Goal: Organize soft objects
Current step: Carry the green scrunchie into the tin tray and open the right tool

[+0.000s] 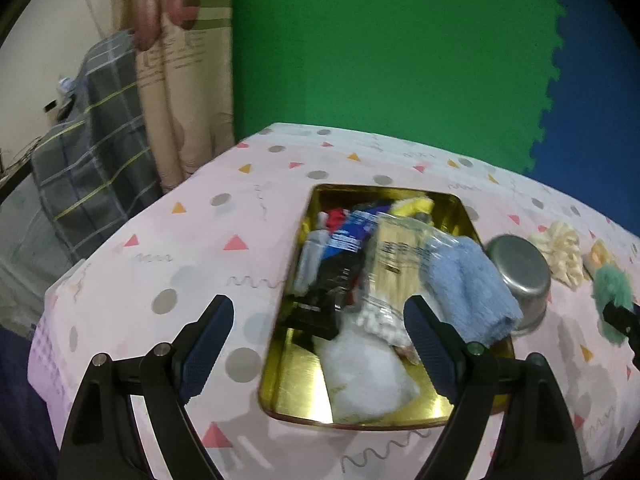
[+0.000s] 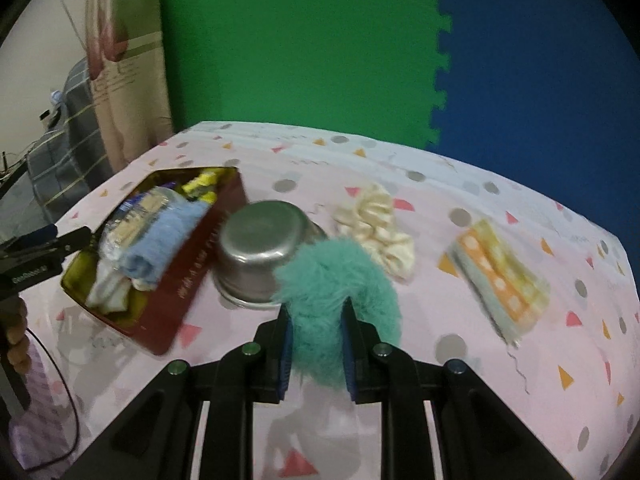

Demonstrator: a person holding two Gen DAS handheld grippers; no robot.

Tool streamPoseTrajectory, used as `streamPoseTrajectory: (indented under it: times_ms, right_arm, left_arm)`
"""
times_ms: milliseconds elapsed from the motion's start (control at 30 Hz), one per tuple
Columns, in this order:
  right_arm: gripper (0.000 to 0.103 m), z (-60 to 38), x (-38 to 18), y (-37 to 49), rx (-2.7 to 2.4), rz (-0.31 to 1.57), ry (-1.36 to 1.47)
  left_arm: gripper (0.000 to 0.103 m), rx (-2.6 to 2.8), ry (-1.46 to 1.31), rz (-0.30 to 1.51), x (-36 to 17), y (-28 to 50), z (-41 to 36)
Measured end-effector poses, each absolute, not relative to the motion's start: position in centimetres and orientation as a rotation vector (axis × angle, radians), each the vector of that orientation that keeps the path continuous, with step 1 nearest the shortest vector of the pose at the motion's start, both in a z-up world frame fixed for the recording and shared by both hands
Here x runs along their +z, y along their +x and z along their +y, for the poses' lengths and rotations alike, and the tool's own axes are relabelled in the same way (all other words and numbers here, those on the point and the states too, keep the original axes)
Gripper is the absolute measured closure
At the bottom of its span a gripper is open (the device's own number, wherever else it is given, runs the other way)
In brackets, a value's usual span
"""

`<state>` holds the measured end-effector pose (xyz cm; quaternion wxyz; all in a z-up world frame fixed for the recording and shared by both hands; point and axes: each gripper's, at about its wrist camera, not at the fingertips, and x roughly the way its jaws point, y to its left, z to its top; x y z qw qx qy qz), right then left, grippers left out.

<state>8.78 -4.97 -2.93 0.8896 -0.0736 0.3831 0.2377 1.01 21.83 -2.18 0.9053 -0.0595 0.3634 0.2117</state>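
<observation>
Above the pink tablecloth [image 2: 460, 184], the right gripper [image 2: 316, 344] pinches the teal fluffy scrunchie [image 2: 336, 280], mid-carry by my reading. Next it likely needs moving over the tin [image 2: 192, 280] and releasing; the left gripper [image 1: 320, 344] hangs spread wide, empty.

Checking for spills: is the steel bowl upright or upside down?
Upside down: the round steel bowl shows its flat base on top, its rim resting on the pink patterned tablecloth.

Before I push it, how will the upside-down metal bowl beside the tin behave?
The metal bowl rests mouth-down on the tablecloth, so it would probably slide, not roll. It looks rigid and thin-walled, likely light. It sits close against the tin, so a push that way may shift the tin.
</observation>
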Motion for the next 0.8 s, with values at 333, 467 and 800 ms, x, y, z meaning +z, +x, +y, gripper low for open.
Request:
streamPoseTrajectory:
  times_ms: [333,467,800]
  right_arm:
    - [0.083,2.6,-0.2,8.2,0.667,0.743,-0.15]
    - [0.083,6.2,0.5,7.9,0.74,0.723,-0.164]
    - [0.083,13.2,-1.4,8.7,0.826,0.766,-0.197]
  left_arm:
    - [0.018,0.609,-0.21,0.65,-0.7,-0.8,24.9]
    - [0.018,0.659,-0.257,0.631,-0.6,-1.5,26.1]
    - [0.017,0.666,-0.305,0.645,-0.9,-1.5,27.1]
